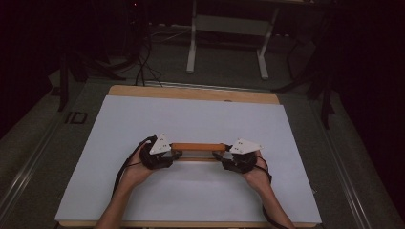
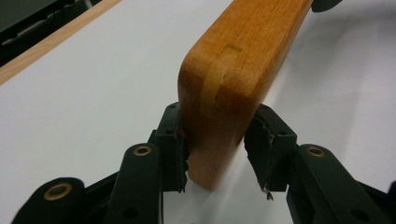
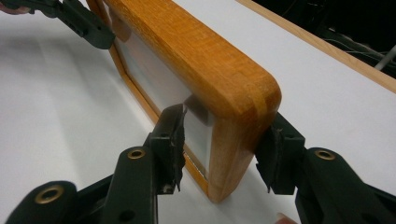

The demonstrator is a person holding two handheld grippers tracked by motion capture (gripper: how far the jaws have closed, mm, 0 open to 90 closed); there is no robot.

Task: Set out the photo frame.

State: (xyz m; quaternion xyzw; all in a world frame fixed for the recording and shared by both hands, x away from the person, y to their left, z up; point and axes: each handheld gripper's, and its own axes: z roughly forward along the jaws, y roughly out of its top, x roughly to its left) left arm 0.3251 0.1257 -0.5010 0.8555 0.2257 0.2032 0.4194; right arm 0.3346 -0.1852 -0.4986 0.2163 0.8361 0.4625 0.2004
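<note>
Two grippers at wooden frame (image 1: 198, 147) ends, frame upright on edge mid-desk (image 1: 200, 119), long axis left-right. Left gripper (image 1: 173, 155) jaws astride end, right-hand pad apart; right gripper (image 1: 218, 157) jaws pinching opposite end.

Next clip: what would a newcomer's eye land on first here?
An orange wooden frame stands on edge mid-table on the white sheet, spanning between the two hand-held grippers. The left gripper straddles one rounded end, one pad touching the wood and the other apart. The right gripper brackets the other end, one pad over the pale inset panel.
</note>
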